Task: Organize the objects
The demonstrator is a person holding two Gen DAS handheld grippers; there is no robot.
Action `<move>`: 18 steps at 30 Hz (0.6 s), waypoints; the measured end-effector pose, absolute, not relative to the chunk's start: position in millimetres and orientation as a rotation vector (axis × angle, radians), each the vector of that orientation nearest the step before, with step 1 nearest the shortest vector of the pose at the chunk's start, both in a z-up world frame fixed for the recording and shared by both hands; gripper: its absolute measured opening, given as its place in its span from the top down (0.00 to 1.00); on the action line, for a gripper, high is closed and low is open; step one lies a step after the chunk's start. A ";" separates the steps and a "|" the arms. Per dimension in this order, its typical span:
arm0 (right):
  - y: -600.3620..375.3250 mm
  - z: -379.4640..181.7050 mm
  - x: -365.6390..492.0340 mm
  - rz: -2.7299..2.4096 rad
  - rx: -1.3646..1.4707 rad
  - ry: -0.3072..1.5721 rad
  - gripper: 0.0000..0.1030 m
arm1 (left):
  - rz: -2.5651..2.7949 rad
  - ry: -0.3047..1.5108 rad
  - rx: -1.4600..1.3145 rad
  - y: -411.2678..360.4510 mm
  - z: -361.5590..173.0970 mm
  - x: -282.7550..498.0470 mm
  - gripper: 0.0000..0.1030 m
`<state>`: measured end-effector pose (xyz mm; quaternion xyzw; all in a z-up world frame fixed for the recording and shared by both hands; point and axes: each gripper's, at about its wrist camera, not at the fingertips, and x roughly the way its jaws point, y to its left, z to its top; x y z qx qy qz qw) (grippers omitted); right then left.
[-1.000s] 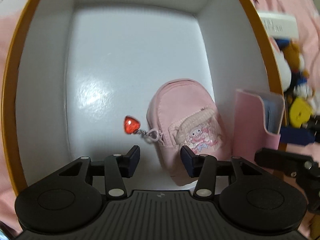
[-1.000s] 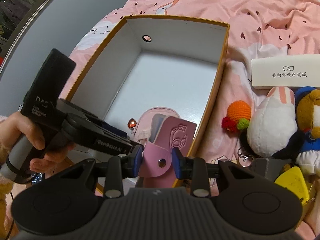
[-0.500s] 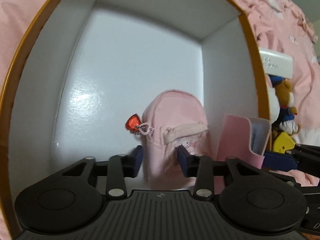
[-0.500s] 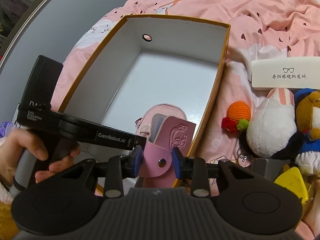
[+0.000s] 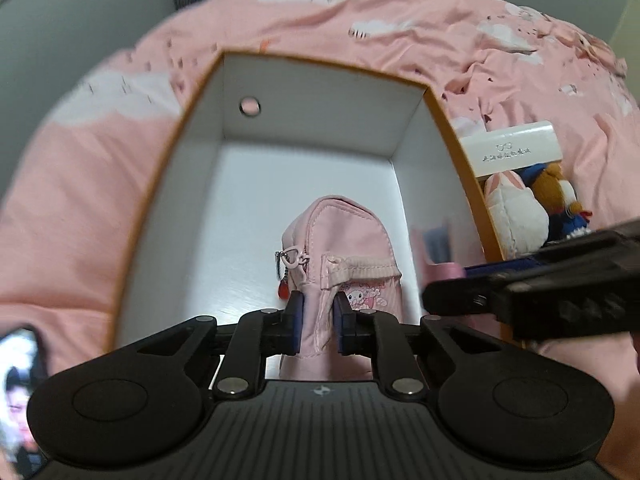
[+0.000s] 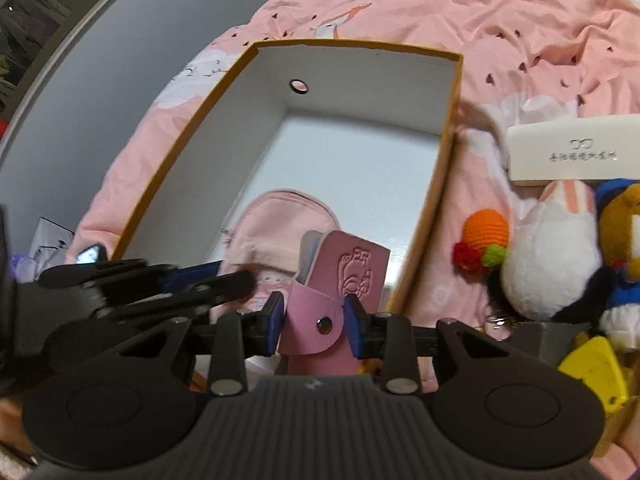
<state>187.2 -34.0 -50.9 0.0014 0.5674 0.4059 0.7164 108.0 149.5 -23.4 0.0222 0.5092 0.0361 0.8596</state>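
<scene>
A white box with an orange rim (image 5: 320,92) lies open on a pink bedsheet. Inside it a small pink zip pouch (image 5: 340,240) with a red heart charm (image 5: 283,290) stands on end. My left gripper (image 5: 319,324) has the pouch's near edge between its blue pads, which press on the fabric; the jaws are closing. My right gripper (image 6: 314,322) is shut on a pink snap-button card holder (image 6: 348,272), held at the box's near right corner beside the pouch (image 6: 280,220). The left gripper's fingers (image 6: 192,272) reach in from the left in the right wrist view.
Right of the box lie a white glasses case (image 6: 576,152), a white rabbit plush (image 6: 552,248), a brown bear plush (image 6: 624,232), a crocheted orange (image 6: 486,228) and a yellow item (image 6: 592,364). A lit phone (image 5: 20,380) sits at the near left.
The left gripper closed from wide open onto the pouch and pulled up and back, tipping the pouch upright with its charm now hanging. The right gripper and card holder stayed put.
</scene>
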 end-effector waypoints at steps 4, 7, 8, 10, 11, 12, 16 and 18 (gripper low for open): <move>-27.2 -60.8 185.1 0.926 0.023 1.309 0.67 | 0.048 1.092 0.132 137.6 -19.6 114.4 0.84; -24.3 -59.2 180.8 0.896 -0.034 1.289 0.67 | 0.036 1.122 0.135 133.7 -28.8 119.0 0.84; -25.1 -58.5 180.8 0.885 -0.043 1.288 0.67 | 0.022 1.132 0.119 133.6 -30.8 119.7 0.84; -26.4 -57.9 180.4 0.878 -0.060 1.295 0.67 | -0.004 1.144 0.097 132.5 -31.6 116.8 0.84; -26.6 -57.1 179.9 0.867 -0.082 1.295 0.68 | -0.011 1.144 0.101 130.5 -32.4 115.9 0.84; -26.6 -56.8 179.2 0.862 -0.100 1.297 0.68 | -0.024 1.150 0.093 129.3 -33.4 115.2 0.84; -29.6 -55.0 177.3 0.845 -0.130 1.306 0.68 | -0.078 1.154 0.033 131.9 -36.3 113.0 0.84; -31.9 -53.3 176.4 0.842 -0.135 1.306 0.67 | -0.101 1.154 0.000 133.9 -37.8 112.9 0.84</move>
